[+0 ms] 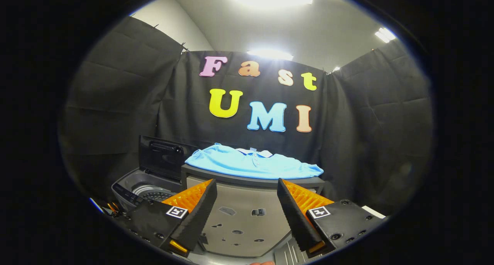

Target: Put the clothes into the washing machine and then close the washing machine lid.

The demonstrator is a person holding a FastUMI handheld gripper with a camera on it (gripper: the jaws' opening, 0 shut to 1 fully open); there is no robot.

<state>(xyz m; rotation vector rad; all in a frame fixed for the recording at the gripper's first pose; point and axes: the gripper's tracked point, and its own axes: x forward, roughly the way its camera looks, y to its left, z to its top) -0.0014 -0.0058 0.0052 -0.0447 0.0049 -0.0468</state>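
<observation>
Clothes for this task are consisting of one light blue polo shirt (252, 163), which is lying spread flat across the top of a grey cabinet-like worktop (247, 203), its collar and button placket facing upward and its hem hanging slightly over the front rim. The gripper (247, 193) is hovering in front of that worktop, released, with both fingers spread well apart and nothing between them; the shirt is sitting beyond and above the fingertips, not touching either one. Between the fingers, the pale front panel of the worktop is showing, carrying several small dark marks. To the left of the worktop, and lower than its top, a washing machine (127, 189) is standing with its lid (164, 158) raised upright at the back, so the drum opening (154, 193) is exposing a ribbed metal interior. The machine's control strip is running along its near left rim. The washing machine is standing just beside the worktop, and the left finger is partly covering its right side. Black cloth is forming the booth walls behind everything, and ceiling lights are glowing overhead.
</observation>
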